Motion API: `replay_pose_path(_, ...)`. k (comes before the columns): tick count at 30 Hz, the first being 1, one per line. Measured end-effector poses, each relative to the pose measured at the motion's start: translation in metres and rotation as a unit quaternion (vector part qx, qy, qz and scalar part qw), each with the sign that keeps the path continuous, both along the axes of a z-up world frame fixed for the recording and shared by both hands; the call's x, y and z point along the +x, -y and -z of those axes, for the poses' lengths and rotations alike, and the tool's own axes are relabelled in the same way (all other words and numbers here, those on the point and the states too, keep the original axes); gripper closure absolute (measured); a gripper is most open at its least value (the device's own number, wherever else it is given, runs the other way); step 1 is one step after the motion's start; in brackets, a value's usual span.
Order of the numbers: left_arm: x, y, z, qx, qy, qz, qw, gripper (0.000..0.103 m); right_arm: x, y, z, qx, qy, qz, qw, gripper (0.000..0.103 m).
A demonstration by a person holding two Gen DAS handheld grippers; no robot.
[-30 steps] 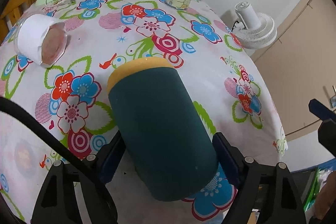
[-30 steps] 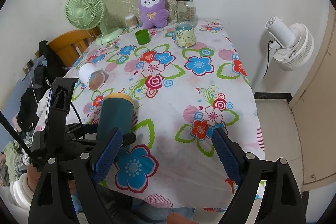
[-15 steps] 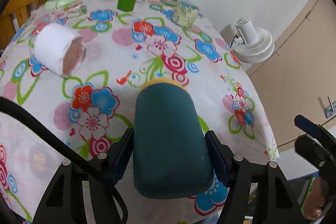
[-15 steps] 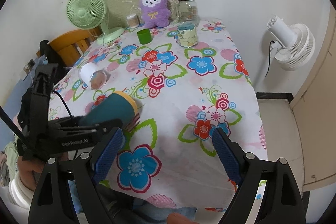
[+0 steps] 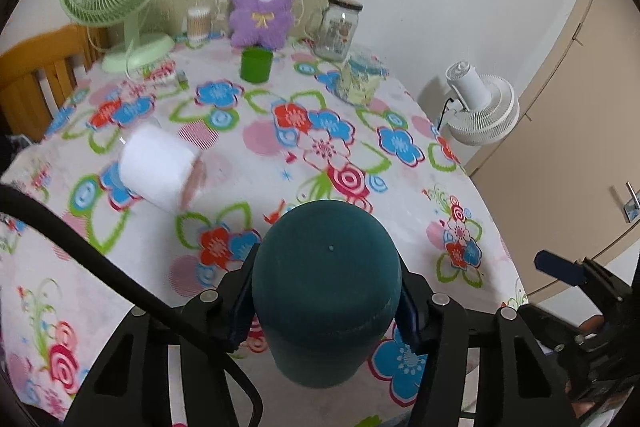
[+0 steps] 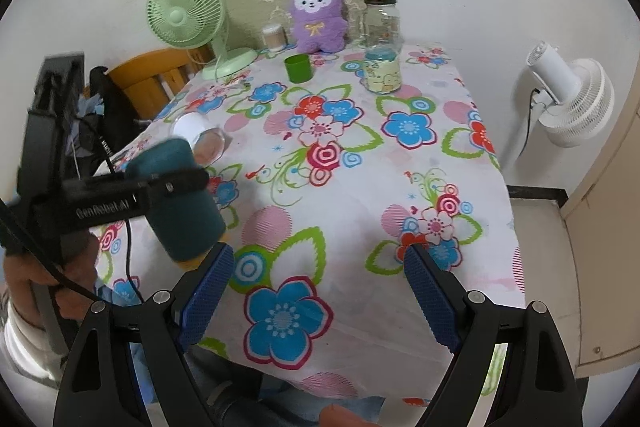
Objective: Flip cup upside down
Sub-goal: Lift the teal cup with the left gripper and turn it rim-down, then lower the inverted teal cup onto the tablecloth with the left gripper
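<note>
A dark teal cup (image 5: 326, 287) with a yellow rim is clamped between the blue pads of my left gripper (image 5: 326, 303). In the left wrist view its closed base faces the camera and the rim is hidden. In the right wrist view the teal cup (image 6: 180, 203) hangs tilted over the table's left front part, yellow rim downward, with the left gripper (image 6: 176, 183) shut across its side and a hand behind it. My right gripper (image 6: 320, 291) stands open over the table's near edge, to the right of the cup and holding nothing.
On the flowered tablecloth (image 6: 360, 167) a white cup (image 6: 196, 131) lies on its side just behind the teal one. A green cup (image 6: 298, 67), patterned mug (image 6: 382, 75), glass jar (image 6: 382, 19), purple plush (image 6: 318, 15) and green fan (image 6: 188, 15) stand at the back. A white fan (image 6: 568, 95) stands right of the table.
The left gripper has shut on the teal cup, lifted it and turned it over, from yellow rim pointing away to rim downward. The right gripper has stayed put.
</note>
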State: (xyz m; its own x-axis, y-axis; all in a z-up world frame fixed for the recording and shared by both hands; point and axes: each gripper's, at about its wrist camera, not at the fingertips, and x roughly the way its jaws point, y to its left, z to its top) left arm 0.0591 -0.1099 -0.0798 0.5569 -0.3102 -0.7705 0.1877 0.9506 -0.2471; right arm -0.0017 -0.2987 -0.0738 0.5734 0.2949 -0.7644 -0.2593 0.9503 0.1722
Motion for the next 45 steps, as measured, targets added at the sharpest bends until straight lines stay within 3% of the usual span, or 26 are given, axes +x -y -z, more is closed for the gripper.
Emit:
replay_pose_path(13, -0.006, -0.025, -0.039, 0.033, 0.04, -0.016, 0.9985, 0.044, 0.0, -0.035, 0.005, -0.001, 0.004, -0.04, 0.999, 0.014)
replay_pose_path(23, 0.0, -0.021, -0.009, 0.033, 0.029, -0.034, 0.9985, 0.044, 0.001, -0.044, 0.011, -0.005, -0.006, -0.049, 0.999, 0.014)
replay_pose_path(26, 0.006, -0.016, 0.007, 0.03, 0.006, -0.034, 0.999, 0.044, 0.003, -0.044, 0.015, -0.005, -0.013, -0.05, 0.999, 0.014)
replay_pose_path(39, 0.015, 0.001, 0.027, 0.091, -0.001, -0.034, 0.9952, 0.044, 0.008, -0.045, 0.022, -0.006, -0.023, -0.049, 0.999, 0.014)
replay_pose_path(45, 0.017, 0.006, 0.036, 0.095, -0.001, -0.025, 0.9952, 0.044, 0.009, -0.045, 0.024, -0.009, -0.025, -0.045, 0.999, 0.014)
